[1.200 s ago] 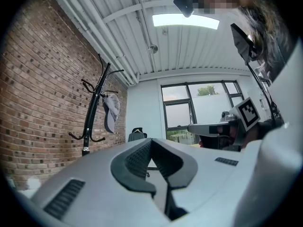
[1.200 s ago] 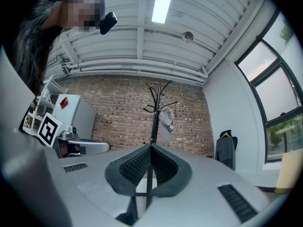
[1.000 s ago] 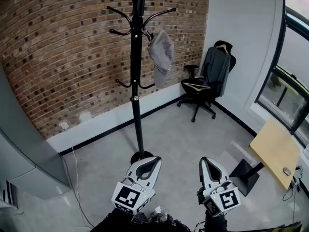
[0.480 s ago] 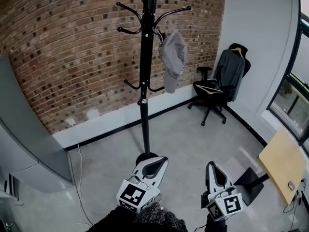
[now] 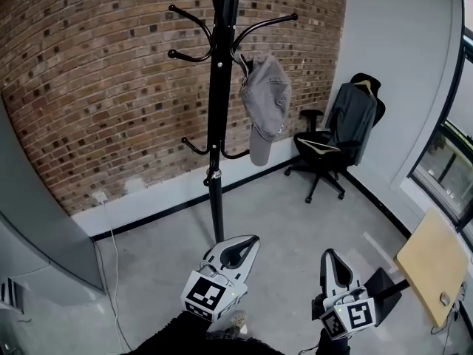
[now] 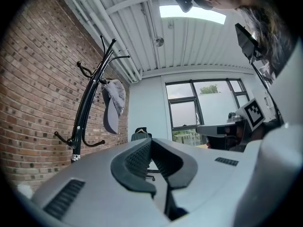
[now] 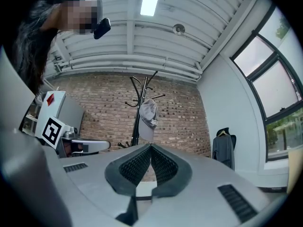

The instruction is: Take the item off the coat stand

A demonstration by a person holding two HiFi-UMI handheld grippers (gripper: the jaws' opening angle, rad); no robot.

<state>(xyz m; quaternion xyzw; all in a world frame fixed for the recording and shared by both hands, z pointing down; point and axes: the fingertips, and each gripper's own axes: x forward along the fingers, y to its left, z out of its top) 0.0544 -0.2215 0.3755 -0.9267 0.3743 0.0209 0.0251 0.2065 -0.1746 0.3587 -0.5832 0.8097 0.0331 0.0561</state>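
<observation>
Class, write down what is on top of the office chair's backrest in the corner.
A dark grey jacket hangs over the backrest of the office chair, seemingly on a hanger. It covers most of the backrest, so that surface cannot be seen.

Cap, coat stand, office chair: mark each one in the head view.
cap (image 5: 266,98), head view, on the grey crown.
coat stand (image 5: 216,124), head view, on the black pole below the upper hooks.
office chair (image 5: 316,146), head view, on the seat.
</observation>
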